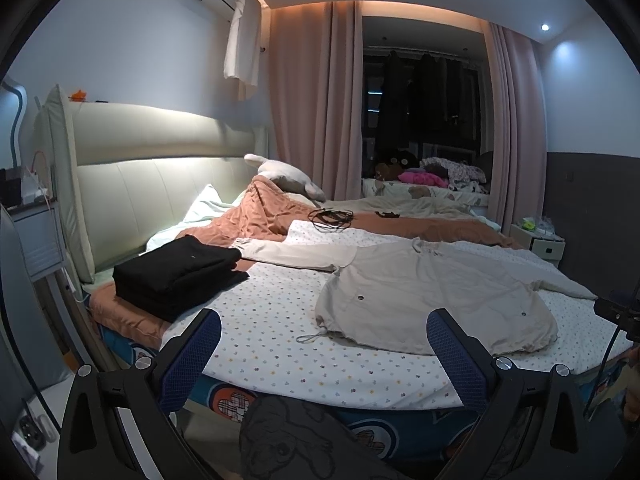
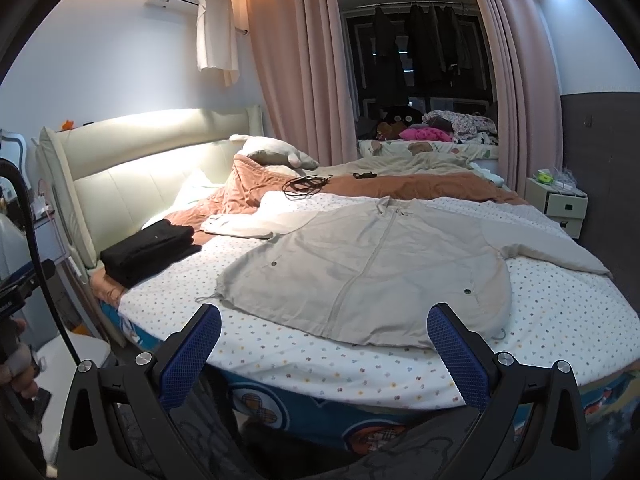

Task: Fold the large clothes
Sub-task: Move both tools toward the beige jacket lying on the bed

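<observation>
Left tool (image 1: 323, 330): spread wide, gripping nothing, held off the near edge of the bed (image 1: 280, 364) at lower centre of the frame.
Right tool (image 2: 324, 322): likewise wide open and empty, aimed at the jacket hem from the bed's near edge.
Jacket (image 2: 372, 264): spread flat, front up, zip closed, at centre frame on the dotted sheet; both sleeves stretched out sideways, hem nearest the tools.
Black stack (image 1: 180, 274): already folded, at left of frame near the headboard, just beside the left sleeve (image 1: 296, 254) cuff.
Risk, thin cloth: likely to pinch the sheet together with the hem, dragging bedding along on the lift.
Risk, single layer: may catch only the top layer, leaving the back panel behind and bunching the fold.
Risk, drawstring (image 1: 310, 337): loose at the hem corner, lower centre of frame; liable to snag on a finger.
Risk, sleeve swing: left sleeve could brush the black stack and knock it askew.
Risk, cable (image 2: 304, 185): coiled beyond the collar, upper centre; could get caught if the fold runs that far.
Left view only: drawstring loop seen plainly; other tool's body at right edge.
Right view only: full zip line, right sleeve (image 2: 560, 252) to its end, a hand (image 2: 16, 364) on the other tool at lower left.
</observation>
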A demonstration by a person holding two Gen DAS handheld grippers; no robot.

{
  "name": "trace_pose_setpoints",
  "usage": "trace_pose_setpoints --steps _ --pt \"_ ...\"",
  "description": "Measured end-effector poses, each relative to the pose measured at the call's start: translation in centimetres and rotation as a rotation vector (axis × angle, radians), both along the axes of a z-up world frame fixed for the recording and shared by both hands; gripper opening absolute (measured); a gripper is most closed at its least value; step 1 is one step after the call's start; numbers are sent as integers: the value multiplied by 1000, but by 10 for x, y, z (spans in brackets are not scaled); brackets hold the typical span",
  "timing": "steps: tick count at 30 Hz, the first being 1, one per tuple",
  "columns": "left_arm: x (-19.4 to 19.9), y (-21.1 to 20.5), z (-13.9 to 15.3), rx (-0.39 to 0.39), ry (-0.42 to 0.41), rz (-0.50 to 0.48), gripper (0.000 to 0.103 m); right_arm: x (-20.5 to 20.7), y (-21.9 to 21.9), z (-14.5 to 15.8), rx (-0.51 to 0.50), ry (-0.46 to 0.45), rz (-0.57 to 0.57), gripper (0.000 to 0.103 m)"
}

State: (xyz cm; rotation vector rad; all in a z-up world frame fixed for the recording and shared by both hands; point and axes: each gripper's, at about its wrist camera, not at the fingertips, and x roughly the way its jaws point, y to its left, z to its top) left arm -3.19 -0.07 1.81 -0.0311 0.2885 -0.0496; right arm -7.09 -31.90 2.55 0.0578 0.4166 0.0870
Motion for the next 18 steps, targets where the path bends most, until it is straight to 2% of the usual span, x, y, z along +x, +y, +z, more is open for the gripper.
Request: trace_pose_setpoints --steps 18 --pt "0 4 1 -14 -9 -13 103 -1 -3 1 39 -18 40 103"
